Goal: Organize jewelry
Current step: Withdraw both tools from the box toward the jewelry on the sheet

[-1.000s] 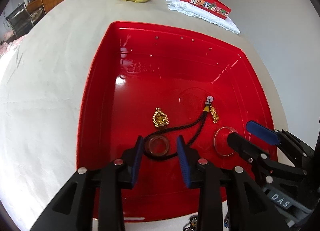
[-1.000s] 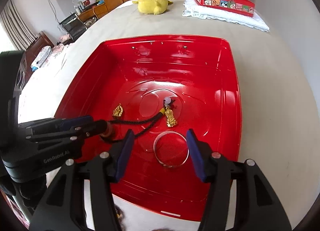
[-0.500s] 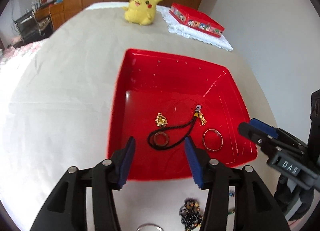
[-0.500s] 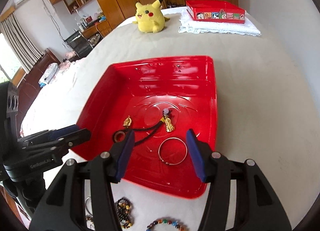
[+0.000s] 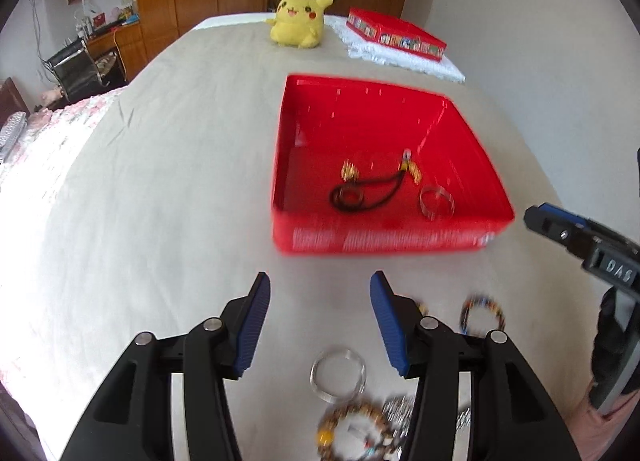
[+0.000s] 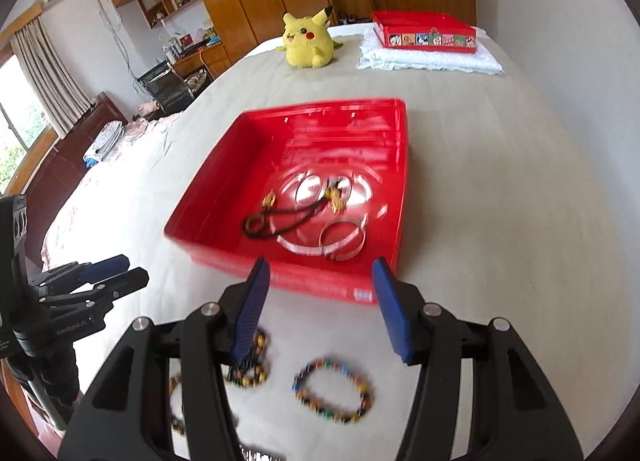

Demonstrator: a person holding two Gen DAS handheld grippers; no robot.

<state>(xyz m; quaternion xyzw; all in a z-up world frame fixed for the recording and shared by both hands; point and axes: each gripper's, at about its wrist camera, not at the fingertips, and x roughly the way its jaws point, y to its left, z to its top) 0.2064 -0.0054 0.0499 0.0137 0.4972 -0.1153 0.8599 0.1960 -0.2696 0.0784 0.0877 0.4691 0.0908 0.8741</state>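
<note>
Both tools spread, empty | left tool [image 5: 320, 293] | right tool [image 6: 320, 281] | red tray [image 5: 384, 239] beyond tips

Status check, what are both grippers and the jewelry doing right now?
Left gripper open, empty. Right gripper open, empty. Corded pendant and bangle in red tray; bead bracelets on the bed. Nothing in the way.

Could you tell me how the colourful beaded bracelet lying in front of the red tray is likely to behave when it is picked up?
The colourful beaded bracelet lies in an uneven loop, so it is probably strung and floppy and would sag from one pinch point. Its round beads may slip between pads. It looks light, so it might drag across the cloth rather than lift cleanly.
</note>
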